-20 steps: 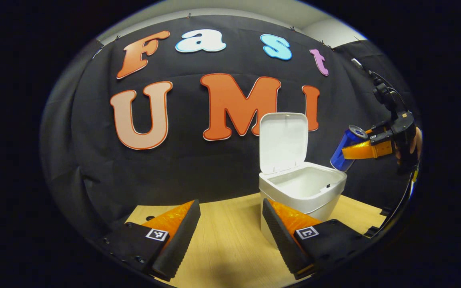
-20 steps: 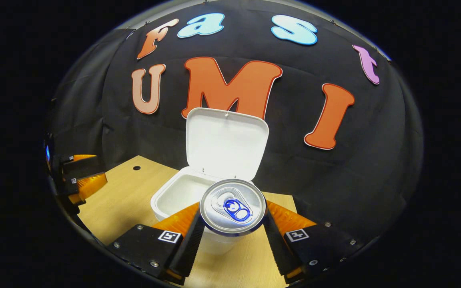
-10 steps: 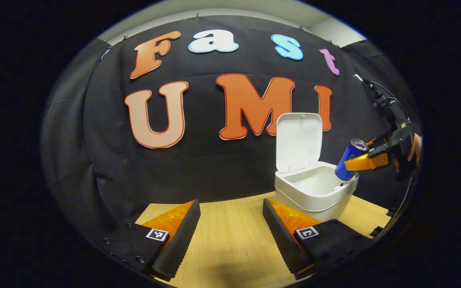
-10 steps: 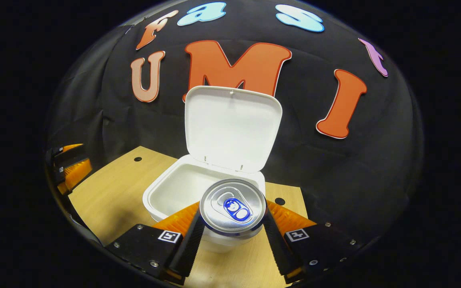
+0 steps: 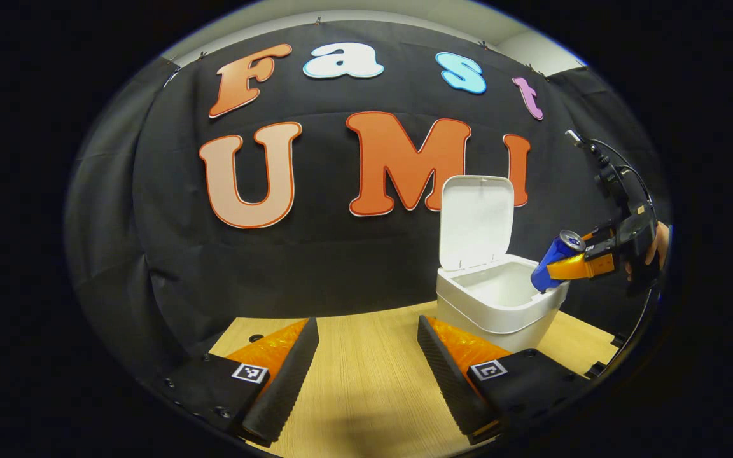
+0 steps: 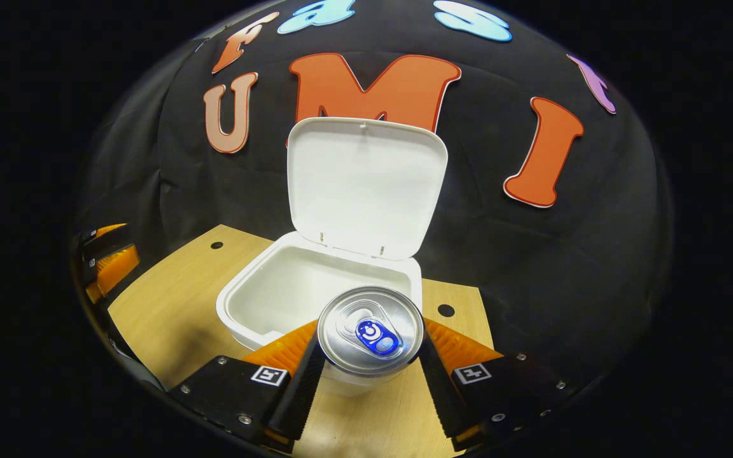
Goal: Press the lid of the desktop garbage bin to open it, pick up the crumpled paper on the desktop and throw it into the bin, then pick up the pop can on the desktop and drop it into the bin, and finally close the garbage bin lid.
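Pop can (image 6: 369,331) lower, over bin (image 6: 239,299)

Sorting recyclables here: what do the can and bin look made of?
Pop can: likely aluminium, with a shiny silver top, pull tab and glossy blue side. Garbage bin: seemingly moulded plastic, smooth matte white, its thin lid hinged.

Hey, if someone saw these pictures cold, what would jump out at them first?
Probably the pop can, gripped by the right gripper and tilted over the near rim of the white garbage bin. Next, the bin's lid standing open behind it. The left gripper hangs open above the wooden desktop.
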